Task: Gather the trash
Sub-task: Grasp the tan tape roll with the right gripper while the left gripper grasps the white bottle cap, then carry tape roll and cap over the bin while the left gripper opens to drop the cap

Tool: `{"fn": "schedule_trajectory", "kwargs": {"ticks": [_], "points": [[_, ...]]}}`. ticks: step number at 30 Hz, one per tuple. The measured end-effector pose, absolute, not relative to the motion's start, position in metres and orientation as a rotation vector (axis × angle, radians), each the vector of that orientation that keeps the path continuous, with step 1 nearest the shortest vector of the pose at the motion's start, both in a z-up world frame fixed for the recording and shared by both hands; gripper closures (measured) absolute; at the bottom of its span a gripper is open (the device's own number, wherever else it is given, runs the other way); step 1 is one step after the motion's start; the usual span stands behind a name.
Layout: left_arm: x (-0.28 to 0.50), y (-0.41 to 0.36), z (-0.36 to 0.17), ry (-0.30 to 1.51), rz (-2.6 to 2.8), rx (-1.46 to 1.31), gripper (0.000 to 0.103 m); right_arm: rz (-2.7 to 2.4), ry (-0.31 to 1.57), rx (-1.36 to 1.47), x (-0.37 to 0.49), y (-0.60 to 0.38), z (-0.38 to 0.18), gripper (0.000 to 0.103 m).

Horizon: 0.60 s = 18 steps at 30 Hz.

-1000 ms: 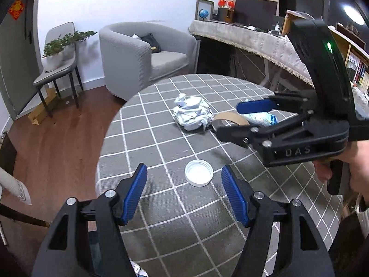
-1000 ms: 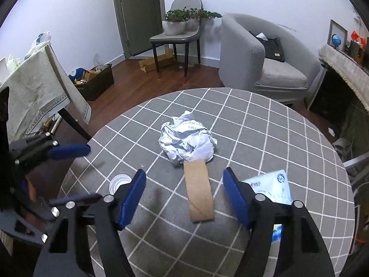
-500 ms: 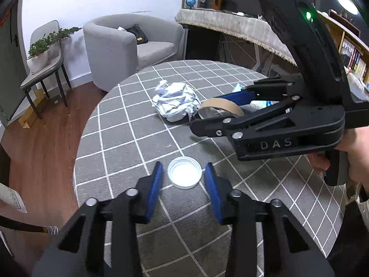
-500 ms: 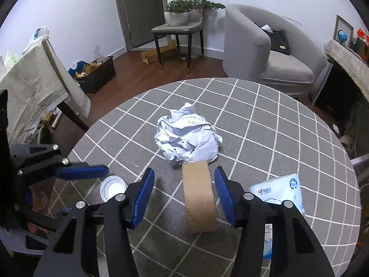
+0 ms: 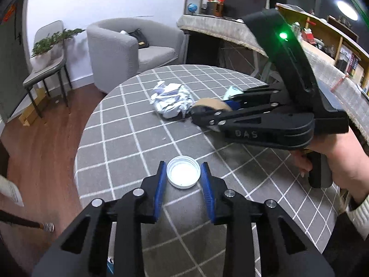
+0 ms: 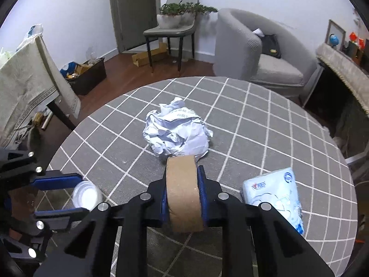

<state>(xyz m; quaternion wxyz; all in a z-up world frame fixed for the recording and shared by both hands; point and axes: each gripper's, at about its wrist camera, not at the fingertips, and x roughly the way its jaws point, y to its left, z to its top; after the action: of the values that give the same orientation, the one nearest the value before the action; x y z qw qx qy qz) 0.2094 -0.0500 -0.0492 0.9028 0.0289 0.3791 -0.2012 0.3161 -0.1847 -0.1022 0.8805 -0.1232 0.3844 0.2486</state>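
Grey checked cloth covers the round desk (image 6: 265,124), with an armchair (image 6: 253,53) behind. Right tongs (image 6: 181,190) have just closed and now pinch a brown cardboard tape core (image 6: 182,191) standing on edge; its near end is hidden by the tongs. Left tongs (image 5: 183,180) have narrowed around a white plastic lid (image 5: 183,174) lying open side up; whether the pads touch its rim is unclear. Crumpled white paper (image 6: 176,130) lies mid-desk, and a pale blue tissue pack (image 6: 274,194) is partly covered at the right.
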Motion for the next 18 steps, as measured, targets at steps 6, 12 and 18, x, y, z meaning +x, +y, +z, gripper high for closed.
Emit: {"fn": "schedule_trajectory", "kwargs": {"ticks": [6,12,18], "points": [[0.192,-0.042,-0.044,0.752,-0.386,0.029,0.071,0.518,0.775,-0.239,0.298,-0.189,-0.097,0.081],[0.171,-0.031,-0.042,0.734,-0.330,0.008,0.071,0.540,0.765,-0.223,0.277,-0.183,-0.095,0.081],[0.152,-0.016,-0.041,0.713,-0.248,-0.026,0.071,0.569,0.755,-0.212,0.252,-0.172,-0.093,0.081]]}}
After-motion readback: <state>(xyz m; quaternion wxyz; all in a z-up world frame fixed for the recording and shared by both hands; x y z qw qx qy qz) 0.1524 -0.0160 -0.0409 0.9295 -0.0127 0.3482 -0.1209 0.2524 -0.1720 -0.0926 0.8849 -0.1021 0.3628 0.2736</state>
